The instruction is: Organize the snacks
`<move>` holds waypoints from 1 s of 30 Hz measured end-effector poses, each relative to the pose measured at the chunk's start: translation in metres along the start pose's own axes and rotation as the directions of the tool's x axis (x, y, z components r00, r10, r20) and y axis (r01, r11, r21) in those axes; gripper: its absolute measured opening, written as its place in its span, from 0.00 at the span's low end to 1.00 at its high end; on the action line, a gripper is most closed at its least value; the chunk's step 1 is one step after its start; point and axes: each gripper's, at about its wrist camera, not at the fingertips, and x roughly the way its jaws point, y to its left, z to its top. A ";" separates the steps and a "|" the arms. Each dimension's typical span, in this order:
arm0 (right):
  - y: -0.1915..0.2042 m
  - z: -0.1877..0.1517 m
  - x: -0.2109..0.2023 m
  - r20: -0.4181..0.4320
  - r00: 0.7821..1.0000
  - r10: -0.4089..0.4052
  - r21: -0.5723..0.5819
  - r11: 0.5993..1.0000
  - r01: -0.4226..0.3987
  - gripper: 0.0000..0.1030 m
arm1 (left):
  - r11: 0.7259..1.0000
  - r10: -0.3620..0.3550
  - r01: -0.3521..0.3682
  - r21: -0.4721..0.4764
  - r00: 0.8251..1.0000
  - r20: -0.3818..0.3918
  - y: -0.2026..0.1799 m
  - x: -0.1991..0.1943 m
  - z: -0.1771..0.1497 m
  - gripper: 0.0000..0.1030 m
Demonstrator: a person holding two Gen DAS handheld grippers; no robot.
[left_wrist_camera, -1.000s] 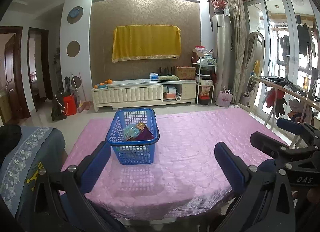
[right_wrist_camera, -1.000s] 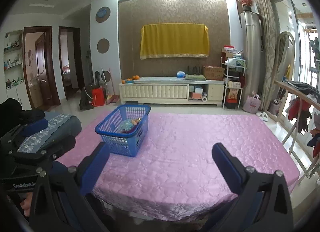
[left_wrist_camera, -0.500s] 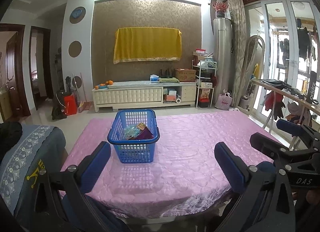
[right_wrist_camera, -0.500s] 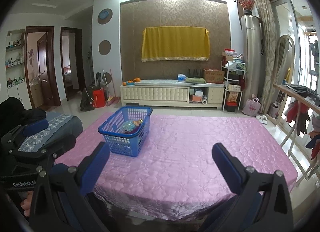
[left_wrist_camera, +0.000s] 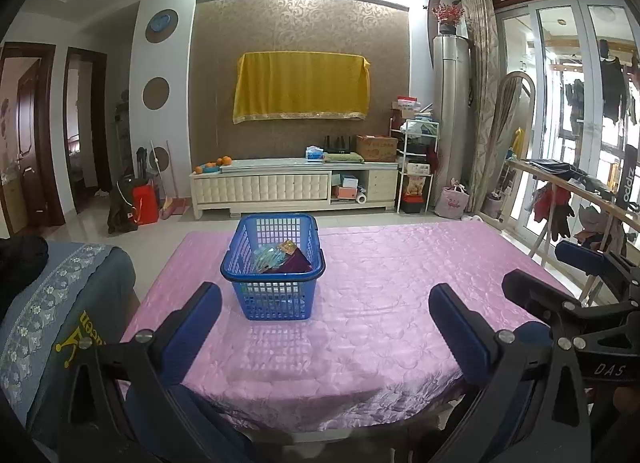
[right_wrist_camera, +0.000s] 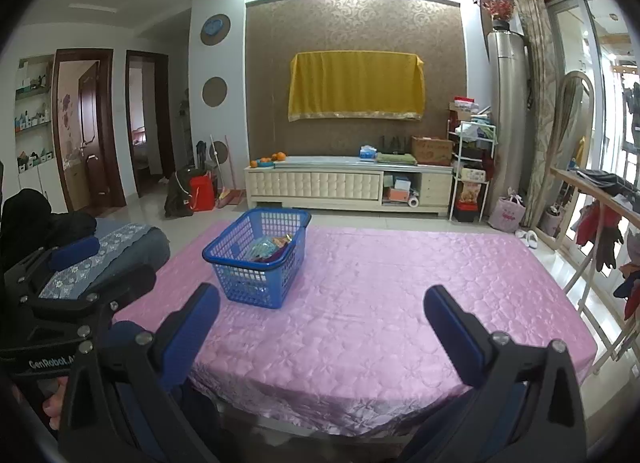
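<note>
1. On the pink quilted tablecloth (left_wrist_camera: 360, 327), toward the far-left corner of the table, stands a blue plastic basket (left_wrist_camera: 276, 287) with slotted walls; it sits upright, square to the table edge in the left wrist view and slightly turned in the right wrist view.
2. Inside the basket lie several snack packets (left_wrist_camera: 280, 259): a pale teal one, a dark maroon one and a small orange-yellow one, heaped together so I cannot count them for sure.
3. The rest of the cloth, from the basket across to the right edge and back to the near edge, carries only its stitched flower pattern.
4. The left gripper (left_wrist_camera: 324, 327) hangs over the near edge of the table, its blue-padded jaws spread wide with nothing between them; the basket stands just beyond its left finger, well apart from it.
5. The right gripper (right_wrist_camera: 320, 323) is held beside it, also over the near edge, jaws equally wide apart and empty.
6. Each gripper shows in the other's camera: the right one at the right rim of the left view, the left one at the left rim of the right view, with fingertips of the person's hand (right_wrist_camera: 54, 399) wrapped below its handle.
7. Past the far edge of the table stands a cream TV cabinet (left_wrist_camera: 294, 187) with oranges (left_wrist_camera: 222, 161) on its left end, and above it hangs a yellow cloth (left_wrist_camera: 300, 87) draped on the brown wall.
8. Beside the table's left edge lies a grey-blue embroidered cushion (left_wrist_camera: 60, 315).
</note>
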 end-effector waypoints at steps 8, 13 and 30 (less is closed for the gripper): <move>0.001 0.001 -0.001 -0.004 1.000 -0.001 -0.003 1.000 0.001 1.00 | 1.000 -0.010 0.010 -0.010 1.000 -0.007 0.000 0.000 0.000 1.00; 0.002 0.000 -0.002 -0.007 1.000 0.002 -0.001 1.000 -0.002 1.00 | 1.000 -0.010 0.009 -0.009 1.000 -0.009 0.002 0.000 0.000 1.00; 0.000 0.002 -0.001 -0.016 1.000 -0.004 0.003 1.000 0.004 1.00 | 1.000 -0.018 0.018 -0.008 1.000 -0.008 0.003 -0.004 -0.001 1.00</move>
